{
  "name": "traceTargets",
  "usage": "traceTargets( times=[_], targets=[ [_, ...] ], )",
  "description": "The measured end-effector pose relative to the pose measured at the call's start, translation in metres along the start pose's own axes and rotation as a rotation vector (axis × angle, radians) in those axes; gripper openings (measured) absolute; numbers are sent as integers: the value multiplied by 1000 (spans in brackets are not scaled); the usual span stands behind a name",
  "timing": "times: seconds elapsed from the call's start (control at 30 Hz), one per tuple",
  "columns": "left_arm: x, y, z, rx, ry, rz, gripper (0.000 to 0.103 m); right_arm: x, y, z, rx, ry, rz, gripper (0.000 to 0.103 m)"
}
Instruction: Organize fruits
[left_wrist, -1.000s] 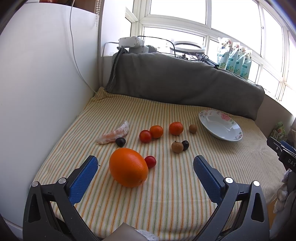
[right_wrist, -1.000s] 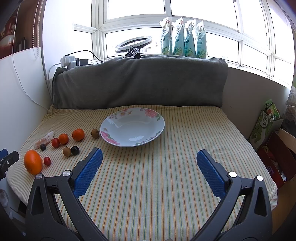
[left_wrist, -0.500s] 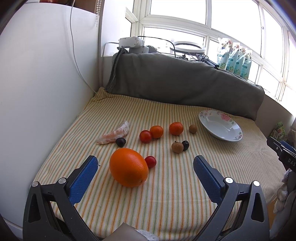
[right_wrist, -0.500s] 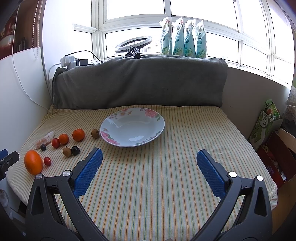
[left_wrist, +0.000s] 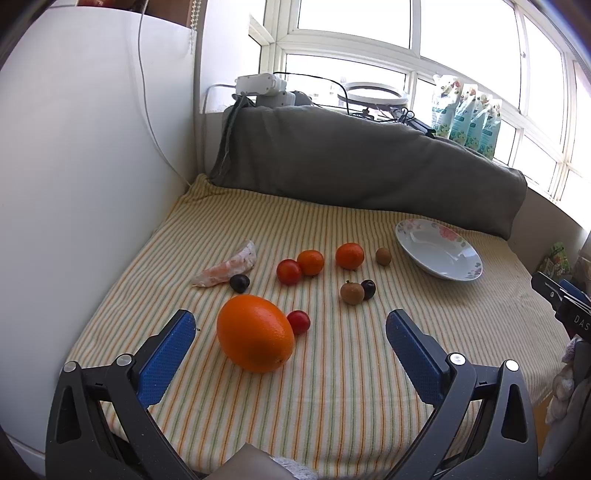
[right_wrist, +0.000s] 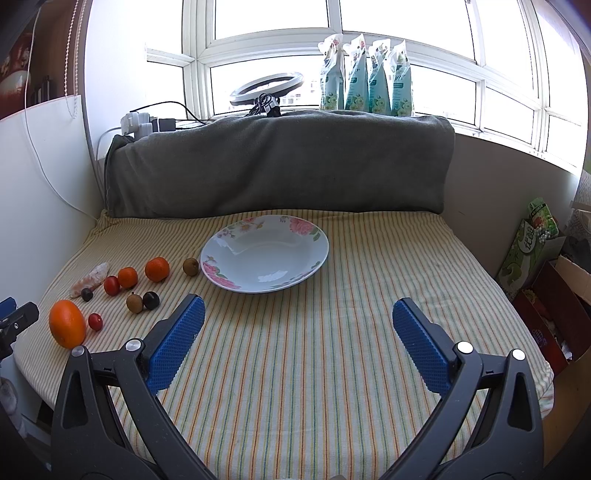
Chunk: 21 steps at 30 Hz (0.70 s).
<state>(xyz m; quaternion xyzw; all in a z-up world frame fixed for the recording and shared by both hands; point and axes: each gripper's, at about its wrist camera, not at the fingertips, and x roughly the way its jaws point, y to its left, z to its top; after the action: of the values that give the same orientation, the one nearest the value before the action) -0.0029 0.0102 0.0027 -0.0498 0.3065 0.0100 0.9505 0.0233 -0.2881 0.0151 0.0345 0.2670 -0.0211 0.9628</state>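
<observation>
nothing has really changed since a moment ago. both claws sit in the same spots and every fruit lies where it lay before. that tells me the job has not started yet: no fruit is picked up and none is in the plate.

the left claw (left_wrist: 290, 356) is spread wide and holds nothing. it hangs low over the striped cloth (left_wrist: 332, 398) on the counter. the big orange (left_wrist: 255, 338) is just ahead of it, closer to its left finger. a small red tomato (left_wrist: 298, 322) touches the orange on its far right side.

further back lie a dark grape (left_wrist: 239, 283) beside a pale peeled fruit piece (left_wrist: 227, 270), another red tomato (left_wrist: 289, 272) touching a small orange (left_wrist: 311, 262), and a second small orange (left_wrist: 349, 255). a brown longan (left_wrist: 383, 256) sits near the plate, and another longan (left_wrist: 352, 292) touches a second dark grape (left_wrist: 368, 289).

the right claw (right_wrist: 297, 338) is also spread wide and empty. it points at the flowered plate (right_wrist: 221, 258), which has nothing in it. all the fruit is off to the left of the plate.

i think the fruit should go into the plate. the left claw looks ready to take the big orange first. the orange is round and smooth, so it may roll or bump the little tomato away.
</observation>
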Motion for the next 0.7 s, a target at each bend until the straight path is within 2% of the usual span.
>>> traceTargets(
  times=[0.43, 0.7],
  targets=[
    [3, 7, -3, -17, 16, 18, 102, 3, 3, -1, -1, 12, 16, 103],
    [4, 25, -8, -61, 26, 39, 102, 17, 9, 1, 17, 55, 120, 103]
  ],
)
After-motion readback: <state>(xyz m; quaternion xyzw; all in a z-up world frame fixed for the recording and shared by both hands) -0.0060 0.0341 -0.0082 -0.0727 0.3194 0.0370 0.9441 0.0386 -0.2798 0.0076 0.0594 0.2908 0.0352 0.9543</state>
